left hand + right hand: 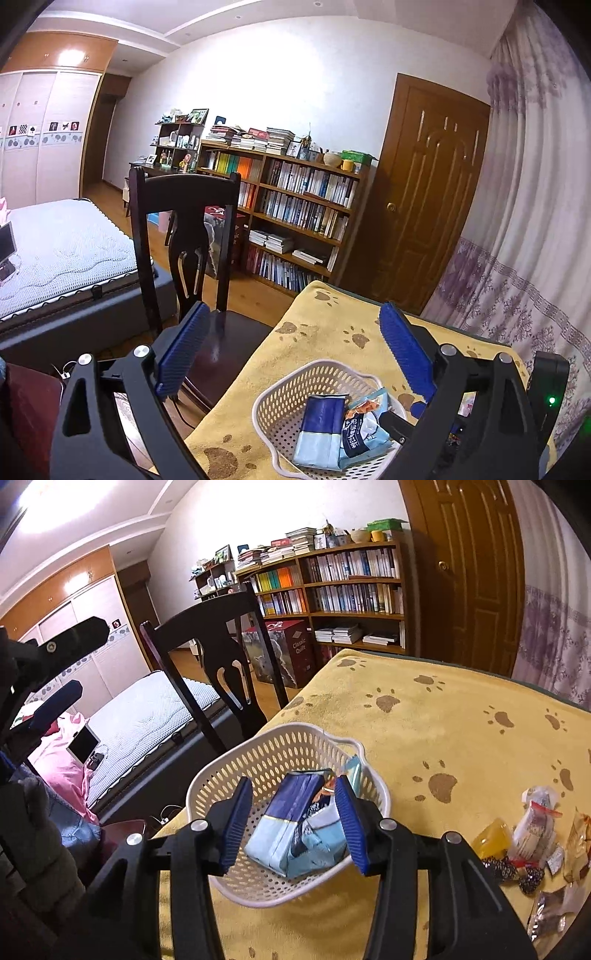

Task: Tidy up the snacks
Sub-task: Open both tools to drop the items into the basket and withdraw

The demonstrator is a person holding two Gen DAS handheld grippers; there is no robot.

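Note:
A white perforated basket (284, 728) (280, 406) stands on the yellow paw-print cloth (443, 720) at the table's left edge. Inside lie a dark-and-light blue packet (284, 823) (321, 424) and a pale blue snack bag (325, 834) (364, 428). My right gripper (293, 782) hangs open over the basket, its blue pads either side of the packets and gripping neither. Held higher and to the left, my left gripper (293, 310) is open wide and empty; it shows in the right wrist view at the far left (88, 661).
Loose snacks lie on the cloth to the right: an orange jelly cup (493, 836), a clear bag (535, 823), dark wrapped candies (517, 871) and several small packets. A dark wooden chair (184, 206) stands against the table's left side, a bed (62, 251) beyond it.

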